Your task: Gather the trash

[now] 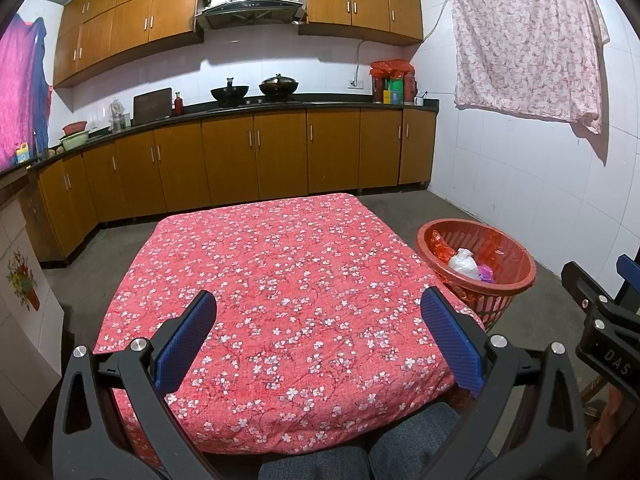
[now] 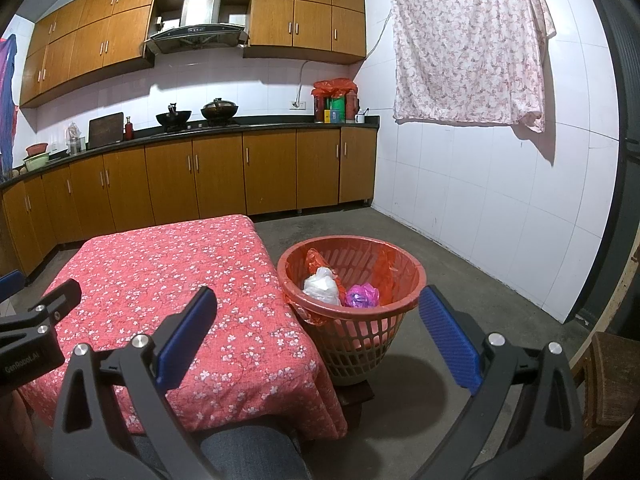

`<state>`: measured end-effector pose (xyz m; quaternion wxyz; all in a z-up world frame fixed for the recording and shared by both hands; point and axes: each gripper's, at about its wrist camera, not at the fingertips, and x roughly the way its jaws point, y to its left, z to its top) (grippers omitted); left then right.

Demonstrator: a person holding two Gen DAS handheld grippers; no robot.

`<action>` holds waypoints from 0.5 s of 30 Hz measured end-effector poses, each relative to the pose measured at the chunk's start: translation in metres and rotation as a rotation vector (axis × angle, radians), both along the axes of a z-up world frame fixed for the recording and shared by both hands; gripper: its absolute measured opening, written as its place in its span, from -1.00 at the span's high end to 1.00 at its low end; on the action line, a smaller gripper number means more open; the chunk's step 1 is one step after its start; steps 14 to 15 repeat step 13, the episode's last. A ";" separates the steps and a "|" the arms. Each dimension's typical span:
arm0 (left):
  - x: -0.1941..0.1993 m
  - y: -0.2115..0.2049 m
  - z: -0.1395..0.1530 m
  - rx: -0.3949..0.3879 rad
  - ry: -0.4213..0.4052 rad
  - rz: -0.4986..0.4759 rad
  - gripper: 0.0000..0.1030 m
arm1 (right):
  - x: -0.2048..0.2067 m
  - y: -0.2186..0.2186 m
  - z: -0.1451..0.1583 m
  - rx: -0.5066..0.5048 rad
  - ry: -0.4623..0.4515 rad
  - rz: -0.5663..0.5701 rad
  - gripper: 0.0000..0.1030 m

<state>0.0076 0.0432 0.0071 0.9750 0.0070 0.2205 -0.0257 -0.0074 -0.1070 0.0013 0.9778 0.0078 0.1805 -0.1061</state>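
Left wrist view: the left gripper (image 1: 318,332) is spread wide and empty, its blue pads (image 1: 188,344) framing the flowered tablecloth (image 1: 280,272), on which no loose trash shows. The red basket (image 1: 516,284) stands at the right of the frame, just beside the table's right edge, holding a white bag (image 1: 464,262), a purple wrapper (image 1: 485,272) and a red wrapper (image 1: 439,246).

Right wrist view: the right gripper (image 2: 318,332) is likewise spread wide and empty. The basket (image 2: 400,308) lies straight ahead between the fingers, at frame centre, mouth upward, its vertical axis roughly upright. The crumpled pieces inside show no clear long axis.

Judgement: the right hand is nearer the basket; with all visible trash already inside, collection appears essentially complete.
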 end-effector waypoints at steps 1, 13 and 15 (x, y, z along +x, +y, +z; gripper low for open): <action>0.000 0.000 0.000 0.000 -0.001 0.000 -0.96 | 0.000 0.000 0.000 0.000 0.000 0.000 -0.91; 0.001 0.000 0.001 -0.007 0.003 -0.001 -0.96 | 0.000 0.000 0.000 0.001 -0.001 0.000 -0.91; 0.001 0.000 0.001 -0.007 0.003 -0.001 -0.96 | 0.000 0.000 0.000 0.001 -0.001 0.000 -0.91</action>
